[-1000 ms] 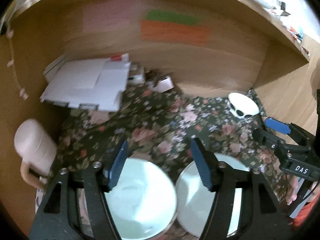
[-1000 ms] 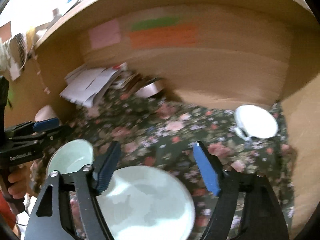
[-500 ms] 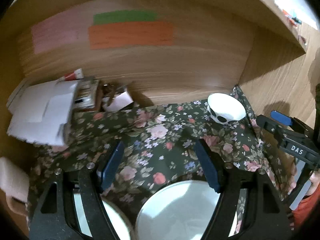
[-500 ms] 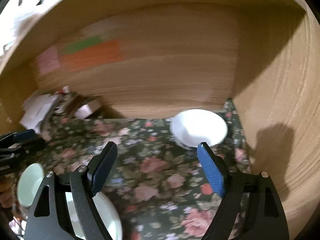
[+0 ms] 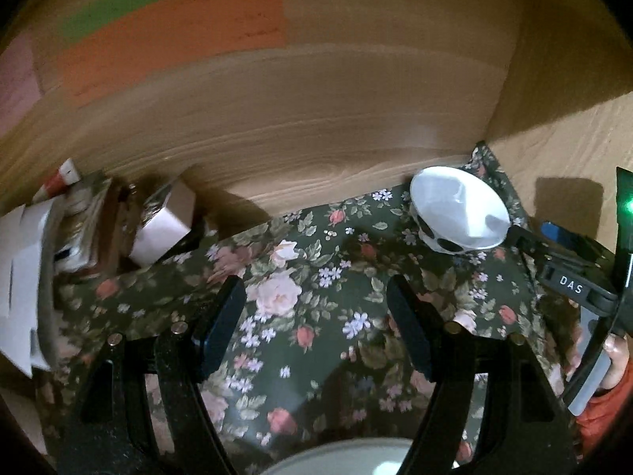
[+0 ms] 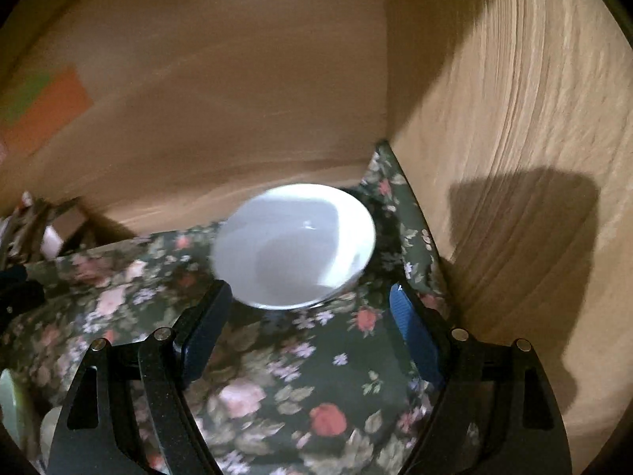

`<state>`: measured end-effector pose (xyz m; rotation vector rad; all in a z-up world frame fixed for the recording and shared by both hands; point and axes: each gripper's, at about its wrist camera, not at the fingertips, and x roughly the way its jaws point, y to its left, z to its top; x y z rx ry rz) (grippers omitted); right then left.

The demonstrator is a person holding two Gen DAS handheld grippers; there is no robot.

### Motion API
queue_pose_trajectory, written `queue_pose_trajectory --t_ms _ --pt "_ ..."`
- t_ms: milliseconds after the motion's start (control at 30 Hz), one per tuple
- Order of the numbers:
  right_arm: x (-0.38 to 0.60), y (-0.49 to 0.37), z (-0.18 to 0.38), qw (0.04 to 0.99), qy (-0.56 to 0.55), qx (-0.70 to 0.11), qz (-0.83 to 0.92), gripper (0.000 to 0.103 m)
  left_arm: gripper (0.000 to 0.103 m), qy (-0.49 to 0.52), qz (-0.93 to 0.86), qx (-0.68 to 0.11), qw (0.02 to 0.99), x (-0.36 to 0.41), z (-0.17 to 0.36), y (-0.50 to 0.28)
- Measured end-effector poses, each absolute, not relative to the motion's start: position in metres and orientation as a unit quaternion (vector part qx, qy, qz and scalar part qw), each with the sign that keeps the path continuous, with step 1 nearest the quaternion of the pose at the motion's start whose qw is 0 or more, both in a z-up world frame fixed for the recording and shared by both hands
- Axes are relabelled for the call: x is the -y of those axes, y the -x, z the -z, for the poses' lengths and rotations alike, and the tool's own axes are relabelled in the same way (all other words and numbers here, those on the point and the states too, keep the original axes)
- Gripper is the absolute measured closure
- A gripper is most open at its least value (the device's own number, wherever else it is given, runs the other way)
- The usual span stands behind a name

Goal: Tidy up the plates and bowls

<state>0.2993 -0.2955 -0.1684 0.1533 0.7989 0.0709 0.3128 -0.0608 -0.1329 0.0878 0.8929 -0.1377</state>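
A small white bowl (image 5: 459, 213) with dark spots on its outside stands on the floral cloth (image 5: 285, 293) in the back right corner of the wooden nook. My right gripper (image 6: 312, 312) is open just short of the white bowl (image 6: 294, 245), whose near rim sits between and above the fingertips without touching them. My left gripper (image 5: 316, 316) is open over bare cloth, nothing between its fingers. A white plate's rim (image 5: 348, 459) shows at the bottom edge below it. The right gripper (image 5: 561, 253) also appears at the right of the left wrist view. A pale green dish (image 6: 12, 399) shows at the right wrist view's lower left edge.
The wooden back wall (image 5: 316, 118) and right side wall (image 6: 514, 158) close in the corner beside the bowl. A small box (image 5: 162, 225) and a stack of white papers (image 5: 19, 277) lie at the back left. Orange and green paper sheets (image 5: 170, 27) hang on the back wall.
Both grippers moved right and forward toward the back right corner. The two pale dishes slid down out of the views. The white bowl grew large in front of the right gripper.
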Motion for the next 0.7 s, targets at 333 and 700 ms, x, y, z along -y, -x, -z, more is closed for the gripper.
queue_pose_trajectory --t_ms 333,700 --pt "0.312 -0.336 0.208 0.891 -0.117 -0.438 -0.027 0.054 0.029 -0.05 0.066 -0.464 0.882 0.076 0.159 -0.346" --pt "0.307 -0.354 0.226 0.877 -0.11 -0.465 -0.043 0.073 0.029 -0.056 0.079 -0.474 0.875 0.092 0.173 -0.358"
